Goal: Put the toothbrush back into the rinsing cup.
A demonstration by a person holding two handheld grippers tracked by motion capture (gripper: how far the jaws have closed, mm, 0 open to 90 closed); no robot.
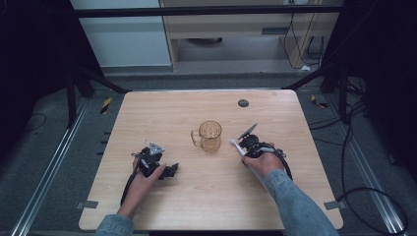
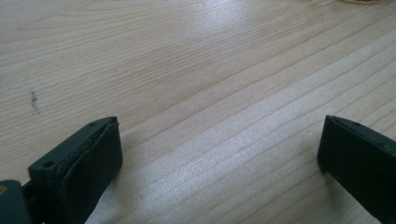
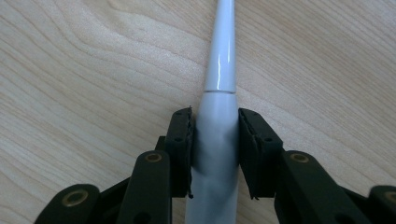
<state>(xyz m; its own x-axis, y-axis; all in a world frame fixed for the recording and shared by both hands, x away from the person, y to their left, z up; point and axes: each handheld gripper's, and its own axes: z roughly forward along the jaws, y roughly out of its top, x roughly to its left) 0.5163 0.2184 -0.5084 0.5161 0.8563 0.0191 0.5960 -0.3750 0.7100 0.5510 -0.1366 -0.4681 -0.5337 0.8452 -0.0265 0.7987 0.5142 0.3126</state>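
A white toothbrush (image 3: 219,65) lies flat on the wooden table (image 1: 196,196), its slim neck pointing away from me. In the right gripper view, my right gripper (image 3: 215,122) is shut on its thicker handle, with both pads pressed against its sides. From above, the right gripper (image 1: 244,148) sits just right of an amber glass mug (image 1: 210,136), and the toothbrush tip (image 1: 235,143) pokes out toward the mug. My left gripper (image 1: 169,170) rests low on the table at the front left. Its jaws (image 2: 219,154) stand wide open over bare wood.
A small dark round disc (image 1: 243,103) sits in the tabletop behind the mug. The mug's handle faces left. Cables trail off both grippers toward the front edge. Dark floor and frame rails surround the table.
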